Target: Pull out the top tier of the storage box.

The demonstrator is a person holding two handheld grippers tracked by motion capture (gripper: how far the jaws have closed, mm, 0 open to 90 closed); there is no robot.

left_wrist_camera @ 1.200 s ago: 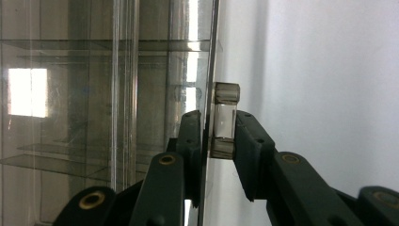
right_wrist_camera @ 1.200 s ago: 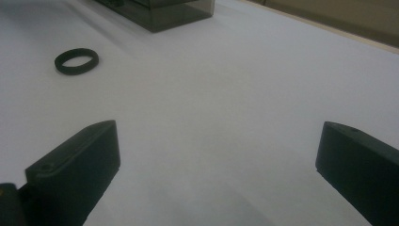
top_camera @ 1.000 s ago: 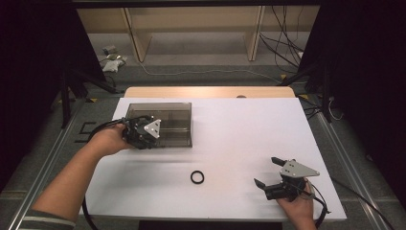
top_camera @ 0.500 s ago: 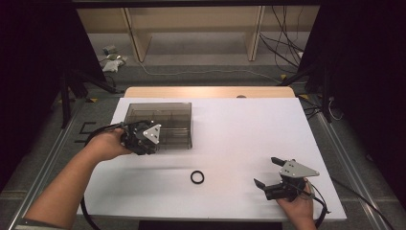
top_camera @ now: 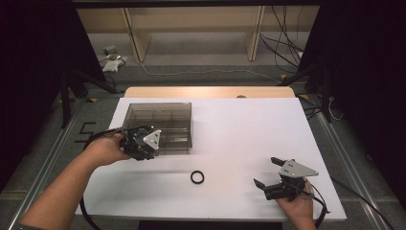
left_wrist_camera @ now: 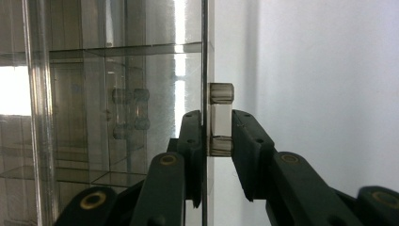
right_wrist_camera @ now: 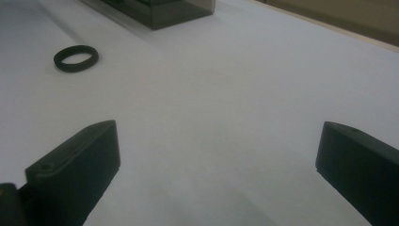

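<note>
A smoky clear compartment box (top_camera: pixel 163 120) sits at the back left of the white table (top_camera: pixel 249 129). My left gripper (top_camera: pixel 146 143) is at the box's near left corner. In the left gripper view its jaws (left_wrist_camera: pixel 220 129) are shut on a small clear tab (left_wrist_camera: pixel 221 93) that sticks out from the box's edge. A black ring (top_camera: pixel 197 177) lies flat on the table in front of the box, also visible as the ring (right_wrist_camera: pixel 75 58) in the right gripper view. My right gripper (top_camera: pixel 264 170) rests at the near right, open, with bare table between its jaws (right_wrist_camera: pixel 221 150).
The box's corner (right_wrist_camera: pixel 160 9) shows at the top of the right gripper view. A wooden strip (top_camera: pixel 210 92) runs along the table's far edge. Dark stands and cables (top_camera: pixel 287 52) lie on the floor beyond. Each gripper trails a cable.
My left hand and gripper have shifted slightly toward the near edge while staying at the box's corner. The right gripper and the ring have not moved.
</note>
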